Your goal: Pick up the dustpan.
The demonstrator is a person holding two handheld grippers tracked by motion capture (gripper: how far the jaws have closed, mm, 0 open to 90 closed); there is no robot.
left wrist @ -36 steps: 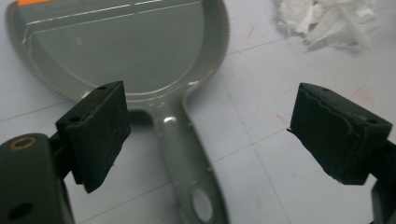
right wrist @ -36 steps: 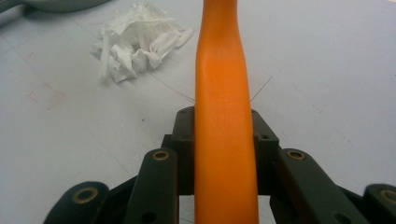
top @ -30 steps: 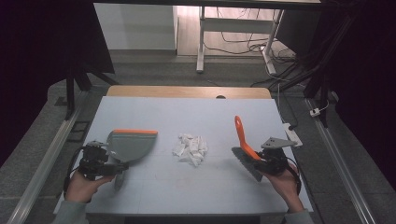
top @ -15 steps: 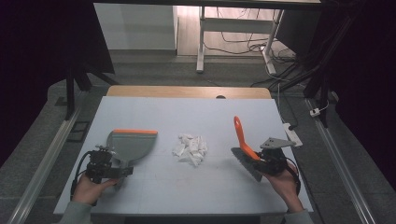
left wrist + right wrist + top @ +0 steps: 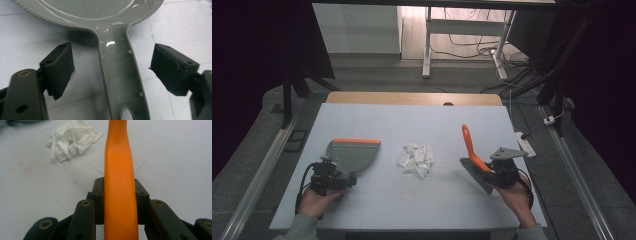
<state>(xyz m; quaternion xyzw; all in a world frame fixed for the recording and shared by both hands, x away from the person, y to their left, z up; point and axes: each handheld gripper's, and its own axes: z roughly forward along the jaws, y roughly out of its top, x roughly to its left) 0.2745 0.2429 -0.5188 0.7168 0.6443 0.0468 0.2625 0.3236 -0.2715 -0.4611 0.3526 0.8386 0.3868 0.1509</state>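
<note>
Nearest the person, the left gripper (image 5: 343, 181) sat low on the pale table (image 5: 377, 210), its pads (image 5: 58, 70) standing either side of the grey dustpan handle (image 5: 120, 75) with clear table showing between pad and handle on both sides. The jaws had just been closing in on that handle, which lay between them, but neither pad touched it.

Over on the other side, the right gripper (image 5: 491, 172) was clamped tight on the orange brush handle (image 5: 120, 182); the jaws pinched it from both sides, and the handle rose up and away from the hand. In the high view the brush (image 5: 472, 155) stood tilted, its dark bristle head down at the table by the gripper and its orange handle pointing away from the person.

A little farther out, the dustpan (image 5: 352, 152) lay flat, its orange front edge turned away from the person. Between dustpan and brush, apart from both, sat the heap of white paper scraps (image 5: 416, 159). Beyond that, the table's wooden far edge (image 5: 412, 98).
</note>
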